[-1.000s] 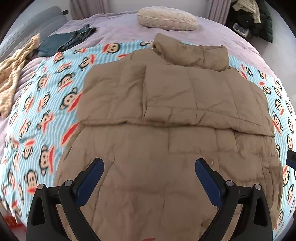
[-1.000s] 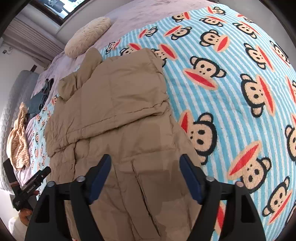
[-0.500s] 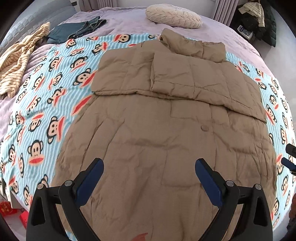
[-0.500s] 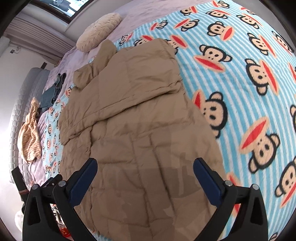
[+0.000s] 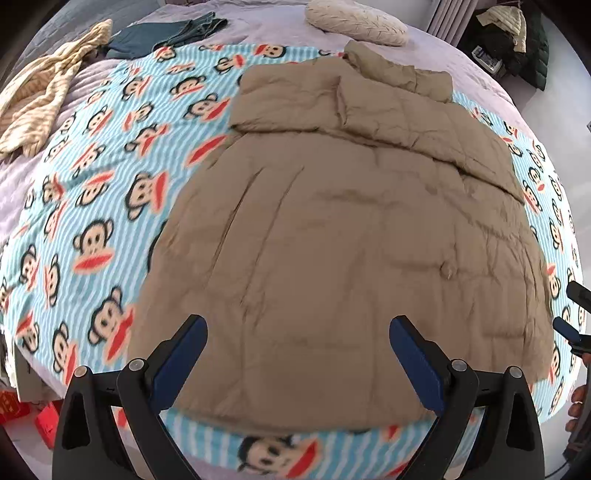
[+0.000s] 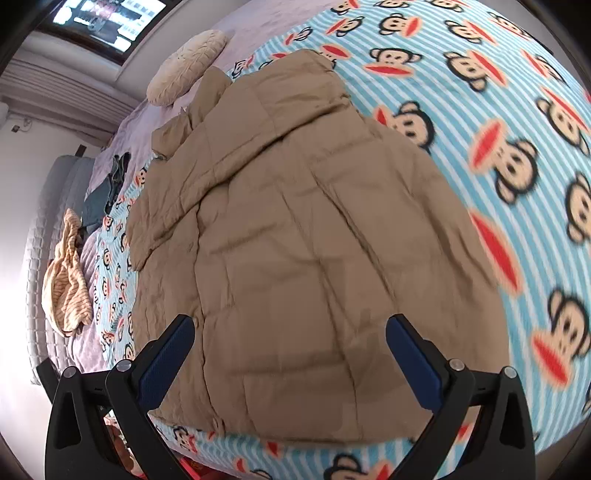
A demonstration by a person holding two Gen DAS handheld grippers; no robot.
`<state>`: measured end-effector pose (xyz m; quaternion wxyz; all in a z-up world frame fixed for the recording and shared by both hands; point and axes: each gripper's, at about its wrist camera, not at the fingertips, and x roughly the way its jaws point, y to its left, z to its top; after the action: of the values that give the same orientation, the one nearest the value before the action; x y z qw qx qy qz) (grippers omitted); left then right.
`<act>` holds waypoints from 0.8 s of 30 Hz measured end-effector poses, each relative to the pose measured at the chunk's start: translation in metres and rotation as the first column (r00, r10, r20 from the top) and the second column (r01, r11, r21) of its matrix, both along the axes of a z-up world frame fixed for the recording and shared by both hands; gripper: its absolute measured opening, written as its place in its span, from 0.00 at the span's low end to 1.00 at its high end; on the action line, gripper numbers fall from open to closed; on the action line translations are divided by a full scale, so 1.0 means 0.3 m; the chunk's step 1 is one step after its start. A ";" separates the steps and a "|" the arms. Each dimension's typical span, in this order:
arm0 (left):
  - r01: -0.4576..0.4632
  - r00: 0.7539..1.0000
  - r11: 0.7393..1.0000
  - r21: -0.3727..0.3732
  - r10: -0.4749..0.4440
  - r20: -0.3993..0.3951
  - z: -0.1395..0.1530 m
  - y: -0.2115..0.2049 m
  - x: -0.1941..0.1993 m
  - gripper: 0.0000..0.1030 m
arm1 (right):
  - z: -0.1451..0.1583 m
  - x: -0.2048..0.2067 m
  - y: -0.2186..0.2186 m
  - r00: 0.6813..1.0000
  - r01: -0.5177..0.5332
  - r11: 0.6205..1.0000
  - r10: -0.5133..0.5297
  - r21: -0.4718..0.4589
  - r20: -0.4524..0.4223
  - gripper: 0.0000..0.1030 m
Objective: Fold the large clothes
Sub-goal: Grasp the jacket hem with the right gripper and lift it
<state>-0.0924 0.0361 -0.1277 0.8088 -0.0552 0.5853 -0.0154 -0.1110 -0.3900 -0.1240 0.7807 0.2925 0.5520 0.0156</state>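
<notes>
A large tan quilted jacket (image 5: 332,221) lies flat on a blue striped monkey-print blanket (image 5: 103,177), both sleeves folded across its upper part, collar at the far end. My left gripper (image 5: 297,332) is open and empty, held above the jacket's lower hem. In the right wrist view the same jacket (image 6: 306,240) fills the middle. My right gripper (image 6: 290,332) is open and empty above the hem near the bed's front edge. The right gripper's tips also show at the right edge of the left wrist view (image 5: 570,321).
A cream round pillow (image 5: 356,22) lies at the bed's far end. A yellow striped garment (image 5: 40,92) and dark teal clothes (image 5: 166,35) lie at the far left. Dark clothes (image 5: 517,40) are piled beyond the bed at the far right. Red items (image 5: 22,410) sit on the floor.
Both grippers have pulled back toward the bed's front edge, so the jacket's hem and the blanket below it now show. The right gripper opened wider during the past second. The jacket has not moved.
</notes>
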 end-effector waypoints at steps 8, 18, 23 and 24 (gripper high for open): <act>-0.047 0.998 0.997 -0.056 0.045 -0.040 -0.027 0.093 -0.105 0.96 | -0.046 -0.119 -0.009 0.993 0.060 0.993 -0.049 0.106 -0.104 1.00; -0.163 0.985 0.964 -0.209 0.146 -0.095 -0.095 0.249 -0.184 0.96 | -0.117 -0.262 -0.057 0.975 0.190 0.957 -0.157 0.219 -0.159 1.00; -0.244 0.966 0.907 -0.342 0.199 -0.163 -0.161 0.311 -0.205 0.96 | -0.166 -0.308 -0.086 0.957 0.277 0.910 -0.230 0.310 -0.178 1.00; -0.264 0.961 0.889 -0.373 0.211 -0.176 -0.176 0.326 -0.213 0.96 | -0.175 -0.316 -0.091 0.955 0.285 0.903 -0.238 0.320 -0.179 1.00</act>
<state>-0.1562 0.1340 -0.1805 0.7368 -0.2886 0.6106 -0.0297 -0.2058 -0.4173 -0.1763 0.6734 0.4956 0.5483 -0.0137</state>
